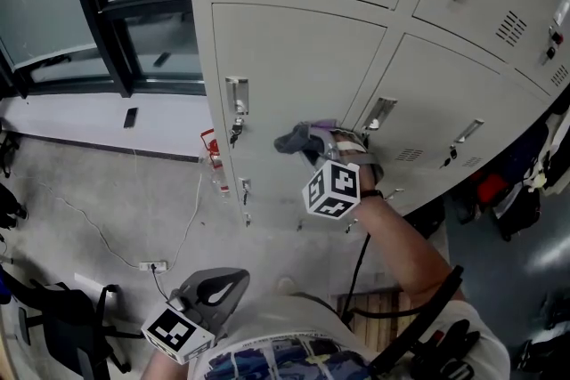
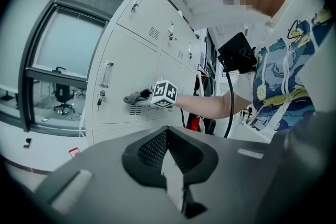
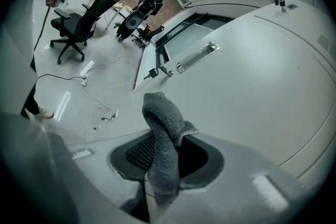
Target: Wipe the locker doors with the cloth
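A grey cloth [image 1: 298, 138] is pinched in my right gripper [image 1: 319, 147] and pressed against a light grey locker door [image 1: 294, 58], between the left door's handle [image 1: 236, 93] and the neighbouring door's handle [image 1: 378, 113]. In the right gripper view the cloth [image 3: 163, 139] stands up from the shut jaws, close to the door [image 3: 252, 86]. The left gripper view shows the cloth [image 2: 137, 96] and the marker cube from the side. My left gripper [image 1: 223, 280] hangs low by my body, away from the lockers, jaws shut and holding nothing [image 2: 170, 165].
A dark-framed window [image 1: 116, 4] adjoins the lockers on the left. A power strip with its cable [image 1: 153, 266] lies on the concrete floor, and an office chair [image 1: 53, 316] is at lower left. Bags [image 1: 499, 191] sit by the lockers on the right.
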{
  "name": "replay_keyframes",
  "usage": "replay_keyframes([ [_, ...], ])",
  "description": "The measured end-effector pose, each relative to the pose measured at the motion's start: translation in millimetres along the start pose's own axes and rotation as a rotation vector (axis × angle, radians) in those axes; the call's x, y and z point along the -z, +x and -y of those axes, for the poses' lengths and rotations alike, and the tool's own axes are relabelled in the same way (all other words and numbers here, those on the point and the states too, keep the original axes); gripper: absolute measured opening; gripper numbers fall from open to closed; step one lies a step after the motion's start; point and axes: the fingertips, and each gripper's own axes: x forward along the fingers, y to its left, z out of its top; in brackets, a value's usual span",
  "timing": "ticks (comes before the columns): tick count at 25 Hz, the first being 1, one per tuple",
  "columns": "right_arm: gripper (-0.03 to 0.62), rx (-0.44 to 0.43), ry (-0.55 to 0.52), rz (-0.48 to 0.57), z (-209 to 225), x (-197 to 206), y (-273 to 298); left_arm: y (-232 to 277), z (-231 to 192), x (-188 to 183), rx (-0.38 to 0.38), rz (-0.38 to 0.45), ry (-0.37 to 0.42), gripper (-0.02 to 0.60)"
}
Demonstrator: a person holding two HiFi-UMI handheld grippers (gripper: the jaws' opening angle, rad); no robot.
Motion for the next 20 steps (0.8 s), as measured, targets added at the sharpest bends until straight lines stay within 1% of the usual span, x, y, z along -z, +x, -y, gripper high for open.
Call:
replay_keyframes([
  [4,0.112,-0.057,0.013,-0.025,-29,15,17,1,-1,0,-0.004,0.004,-0.005,0.002],
  [8,0.112,-0.081,0.02,-0.036,-45,23,27,3,-2,2,-0.007,0.002,-0.01,0.002],
  [11,0.112,-0.117,0.03,-0.052,-60,30,36,5,-1,2,-0.004,0.0,-0.009,0.002],
  [17,0.112,-0.221,0.076,-0.084,-92,45,54,7,-3,0,-0.008,0.006,-0.01,0.002],
  [20,0.112,-0.265,0.077,-0.101,-102,49,59,7,-6,0,-0.01,0.007,-0.013,0.002],
])
